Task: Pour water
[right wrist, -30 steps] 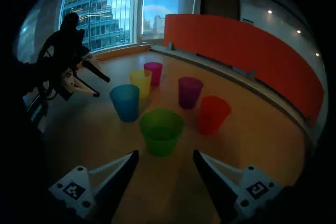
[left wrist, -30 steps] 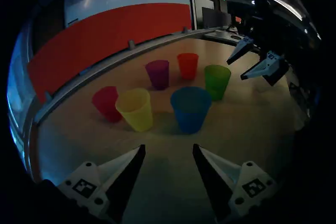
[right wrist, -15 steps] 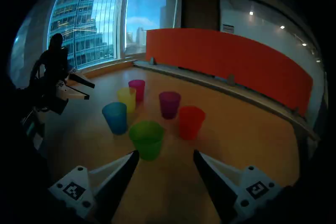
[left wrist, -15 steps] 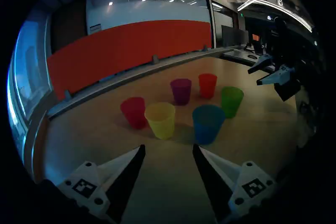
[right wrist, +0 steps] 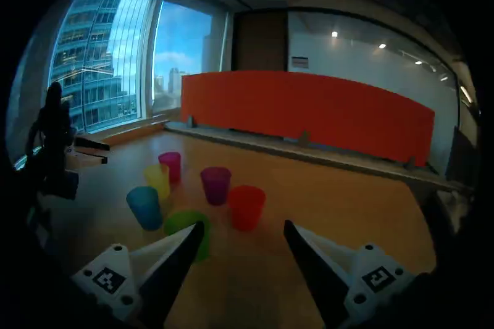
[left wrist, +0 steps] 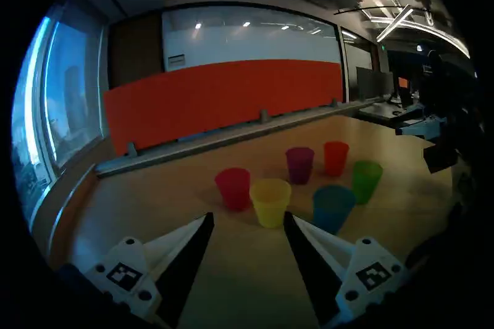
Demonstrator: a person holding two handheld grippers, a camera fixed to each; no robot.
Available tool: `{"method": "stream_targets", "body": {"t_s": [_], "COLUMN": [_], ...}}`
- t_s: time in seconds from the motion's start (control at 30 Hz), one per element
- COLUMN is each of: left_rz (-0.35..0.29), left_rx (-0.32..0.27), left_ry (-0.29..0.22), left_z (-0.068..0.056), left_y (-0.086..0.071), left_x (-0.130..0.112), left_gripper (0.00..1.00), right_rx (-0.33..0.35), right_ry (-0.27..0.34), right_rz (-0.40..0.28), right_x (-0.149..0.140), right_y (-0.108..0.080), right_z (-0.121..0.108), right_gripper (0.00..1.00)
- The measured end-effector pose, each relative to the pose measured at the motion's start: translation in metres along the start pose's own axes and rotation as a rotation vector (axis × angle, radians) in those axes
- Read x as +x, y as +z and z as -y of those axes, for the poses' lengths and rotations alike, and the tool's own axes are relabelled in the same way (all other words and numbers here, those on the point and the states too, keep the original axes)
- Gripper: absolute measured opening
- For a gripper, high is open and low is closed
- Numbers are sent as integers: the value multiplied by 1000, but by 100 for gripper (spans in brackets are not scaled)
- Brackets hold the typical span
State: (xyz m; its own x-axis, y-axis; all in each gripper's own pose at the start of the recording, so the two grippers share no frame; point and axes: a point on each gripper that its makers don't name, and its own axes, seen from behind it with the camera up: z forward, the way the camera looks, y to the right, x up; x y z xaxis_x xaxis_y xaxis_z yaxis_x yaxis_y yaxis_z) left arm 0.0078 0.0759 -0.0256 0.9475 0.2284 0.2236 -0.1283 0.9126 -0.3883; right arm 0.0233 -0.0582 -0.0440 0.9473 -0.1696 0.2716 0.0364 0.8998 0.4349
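1. Well, I see six plastic cups standing upright in a little bunch on the wooden tabletop [left wrist: 154, 205].
2. In the left gripper view, my left gripper [left wrist: 247, 215] hangs over the tabletop. Its jaws are spread wide with nothing between them.
3. Just past its tips stand the yellow cup [left wrist: 270, 201] and the blue cup [left wrist: 332, 205], side by side.
4. The pink cup [left wrist: 233, 187] is just to the left of the yellow one.
5. Farther back stand the purple cup [left wrist: 299, 164], the orange cup [left wrist: 336, 157] and the green cup [left wrist: 366, 179].
6. In the right gripper view, my right gripper [right wrist: 242, 224] hangs over the tabletop too. Its jaws are also spread wide and hold nothing.
7. From this side the green cup is the closest one, and part of it hides behind the tip of the left finger.
8. The orange cup stands just past the gap between the two fingers, with the purple cup behind it.
9. Far off on the left of this view I see the left gripper, held by a person [right wrist: 52, 125] who looks dark against the big window [right wrist: 105, 82].
10. A long orange wall panel [left wrist: 222, 97] runs along the far edge of the tabletop.
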Motion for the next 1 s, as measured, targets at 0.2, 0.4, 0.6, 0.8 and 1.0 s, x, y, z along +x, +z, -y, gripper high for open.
{"method": "stream_targets", "body": {"t_s": [0.2,0.4,0.6,0.8,1.0], "left_rz": [-59,-121,-186,-251,-267], "left_rx": [82,161,210,242,271], "left_ry": [-37,-65,-86,-117,-114], "left_z": [15,29,32,33,34], "left_y": [-4,-8,-11,-11,-8], "left_x": [12,22,35,46,48], "left_gripper": [83,83,83,83,83], "right_rx": [-114,-196,-283,-357,-397], "right_ry": [20,10,37,48,61], "right_rz": [-55,-119,-179,-222,-246], "right_x": [10,21,29,30,32], "right_y": [3,2,2,3,3], "right_z": [-21,-30,-47,-60,-65], "right_gripper": [100,100,100,100,100]}}
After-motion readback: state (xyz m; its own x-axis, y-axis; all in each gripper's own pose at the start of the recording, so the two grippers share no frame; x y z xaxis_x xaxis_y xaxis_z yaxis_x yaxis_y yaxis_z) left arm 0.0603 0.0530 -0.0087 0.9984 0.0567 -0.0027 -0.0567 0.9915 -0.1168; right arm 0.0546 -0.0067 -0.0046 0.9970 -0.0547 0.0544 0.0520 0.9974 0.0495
